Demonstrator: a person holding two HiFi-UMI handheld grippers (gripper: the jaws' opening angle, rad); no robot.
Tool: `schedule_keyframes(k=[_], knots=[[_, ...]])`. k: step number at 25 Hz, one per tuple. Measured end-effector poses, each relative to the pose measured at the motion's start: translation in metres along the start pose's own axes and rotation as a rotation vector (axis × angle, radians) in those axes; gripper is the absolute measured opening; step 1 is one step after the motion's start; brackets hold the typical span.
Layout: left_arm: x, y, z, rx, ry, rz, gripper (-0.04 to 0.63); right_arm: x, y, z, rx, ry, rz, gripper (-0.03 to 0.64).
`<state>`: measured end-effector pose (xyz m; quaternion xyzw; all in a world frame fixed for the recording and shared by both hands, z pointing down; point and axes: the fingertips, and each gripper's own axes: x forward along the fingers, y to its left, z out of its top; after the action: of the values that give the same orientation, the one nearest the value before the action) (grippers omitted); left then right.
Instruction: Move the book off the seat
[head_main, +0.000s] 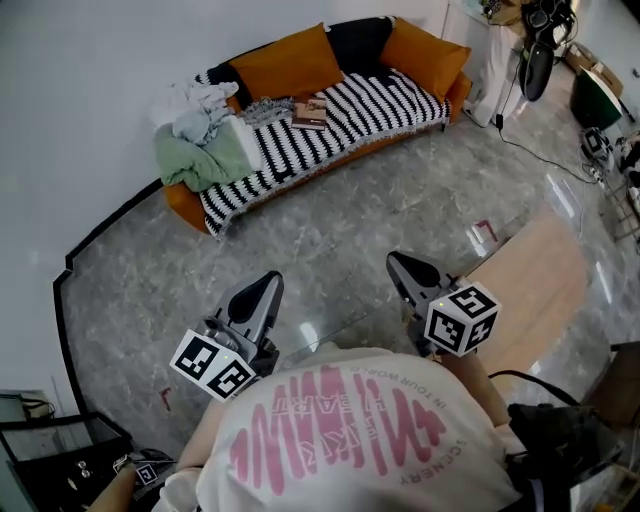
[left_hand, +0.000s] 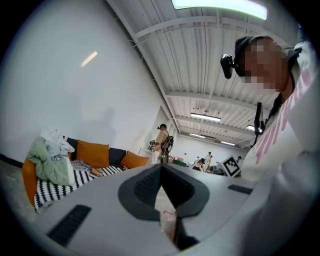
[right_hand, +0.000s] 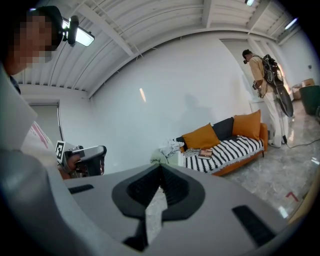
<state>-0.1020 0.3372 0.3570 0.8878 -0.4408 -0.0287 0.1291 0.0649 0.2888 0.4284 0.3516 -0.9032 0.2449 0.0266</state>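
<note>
Two grippers low in the head view, both well apart from the sofa across the grey marble floor.

Left gripper at 7 o'clock of the frame, aimed toward 12 o'clock. Clenched: jaw tips pressed together in the left gripper view, nothing between them.

Right gripper at 5 o'clock, also aimed toward 12 o'clock. Clenched as well: tips meeting in the right gripper view, nothing caught.

Book at 12 o'clock of the head view, lying flat on the seat's striped cover, about midway along the sofa. Touched by neither gripper. Just at 6 o'clock of an orange cushion; a second orange cushion off toward 2 o'clock of the book.

Heap of clothes at 9 o'clock of the book, piled on the sofa's end.

Pale wooden tabletop at 3 o'clock of the right gripper.

Standing person at 2 o'clock in the right gripper view, beyond the sofa's far end.
</note>
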Motion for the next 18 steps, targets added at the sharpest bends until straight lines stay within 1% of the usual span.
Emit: schedule_keyframes(k=[5, 9, 18], knots=[[0.000, 0.039, 0.008, 0.010, 0.004, 0.013, 0.008, 0.040, 0.006, 0.009, -0.013, 0.002, 0.010, 0.011], [0.001, 0.065, 0.008, -0.003, 0.005, 0.029, 0.008, 0.063, 0.007, 0.012, -0.024, 0.022, 0.016, 0.011], [0.021, 0.104, 0.017, -0.018, 0.006, 0.017, 0.008, 0.094, -0.008, 0.021, -0.015, 0.052, -0.032, 0.011]])
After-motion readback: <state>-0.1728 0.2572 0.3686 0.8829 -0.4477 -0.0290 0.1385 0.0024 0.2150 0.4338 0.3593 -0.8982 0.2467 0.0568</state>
